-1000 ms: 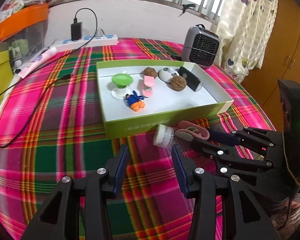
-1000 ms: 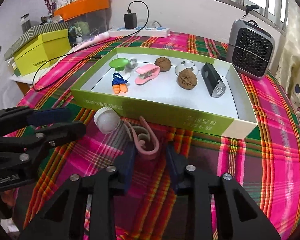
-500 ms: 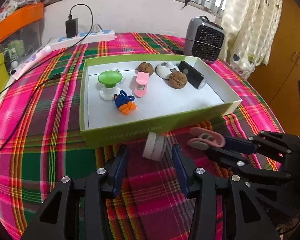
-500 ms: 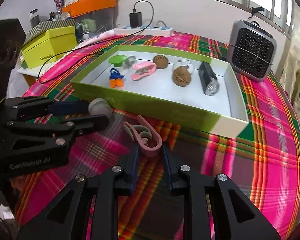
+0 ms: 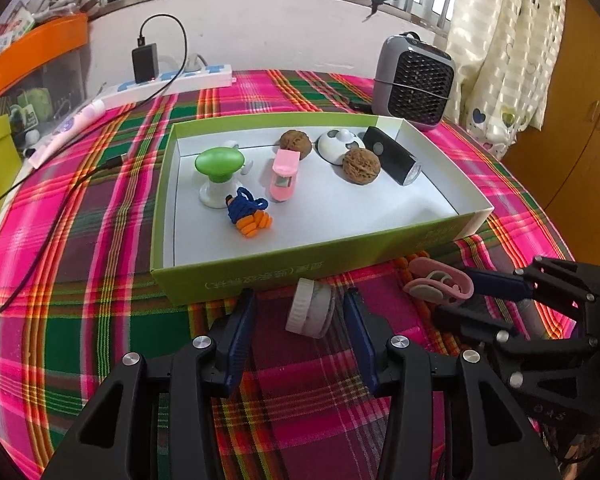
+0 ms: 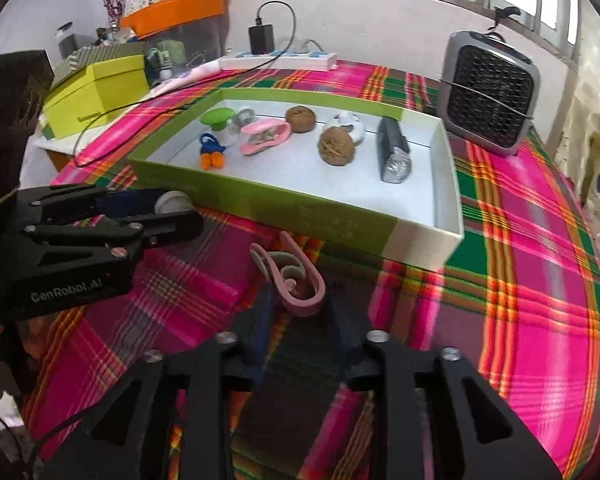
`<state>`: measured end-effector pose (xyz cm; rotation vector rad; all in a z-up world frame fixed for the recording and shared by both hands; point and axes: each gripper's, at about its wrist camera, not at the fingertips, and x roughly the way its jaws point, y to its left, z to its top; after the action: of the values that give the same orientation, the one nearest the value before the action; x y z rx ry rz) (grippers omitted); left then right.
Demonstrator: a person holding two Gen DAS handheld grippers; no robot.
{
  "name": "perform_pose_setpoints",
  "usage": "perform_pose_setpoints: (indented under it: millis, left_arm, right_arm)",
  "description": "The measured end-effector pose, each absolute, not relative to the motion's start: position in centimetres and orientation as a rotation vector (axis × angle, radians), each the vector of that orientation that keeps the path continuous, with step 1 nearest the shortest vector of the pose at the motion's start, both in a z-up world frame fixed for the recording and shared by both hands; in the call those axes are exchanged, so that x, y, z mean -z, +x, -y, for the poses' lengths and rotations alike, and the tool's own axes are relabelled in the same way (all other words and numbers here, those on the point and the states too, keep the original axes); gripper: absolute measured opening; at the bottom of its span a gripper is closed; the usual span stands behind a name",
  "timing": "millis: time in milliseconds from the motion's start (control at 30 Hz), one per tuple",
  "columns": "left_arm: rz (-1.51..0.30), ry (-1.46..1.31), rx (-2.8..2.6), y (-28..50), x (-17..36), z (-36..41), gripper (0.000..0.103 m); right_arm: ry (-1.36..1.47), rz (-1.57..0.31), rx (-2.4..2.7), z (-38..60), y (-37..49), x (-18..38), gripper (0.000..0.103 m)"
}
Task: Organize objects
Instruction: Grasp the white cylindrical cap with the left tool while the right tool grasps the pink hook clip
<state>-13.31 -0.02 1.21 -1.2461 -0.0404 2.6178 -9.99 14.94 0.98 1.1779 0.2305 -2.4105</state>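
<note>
Both my grippers sit low over the plaid cloth, just short of the green box.

My left gripper (image 5: 300, 316) stands partly open around a small white jar (image 5: 311, 311) lying on its side, with gaps showing at both pads. My right gripper (image 6: 298, 312) is opening, the pink clip (image 6: 290, 276) between its fingers; I cannot tell whether the pads touch it. Straight ahead of both, the green box (image 5: 284, 276) nearly touches the jar and holds a green-topped stand (image 5: 219, 164), a blue-and-orange toy (image 5: 247, 212), a pink clip-like piece (image 5: 285, 176), two walnuts (image 5: 361, 166), a white round gadget (image 5: 337, 145) and a black torch (image 5: 392, 156). Beyond it stand a small heater (image 5: 414, 80) and a power strip (image 5: 176, 82).
</note>
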Motion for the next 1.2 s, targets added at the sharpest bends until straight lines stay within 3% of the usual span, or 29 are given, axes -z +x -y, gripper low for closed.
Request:
perform_pose_setpoints:
  millis: [533,867,1200]
  left_arm:
    - [0.064,-1.240,-2.624,-13.44,-1.21,0.62,0.027]
    - [0.062,-1.237,-2.615,-13.53,-1.12,0.60,0.017]
    - [0.050,-1.237,-2.621,-13.47,-1.12,0.43,0.017]
  right_arm:
    - [1.167,-0.265,2.429,-14.07,-10.75,-0.90,0.041]
    - [1.169,-0.259,2.442,-14.03,-10.79,-0.92,0.025]
    - [1.169,-0.257,2.445,-14.20,-10.75,-0.92,0.025]
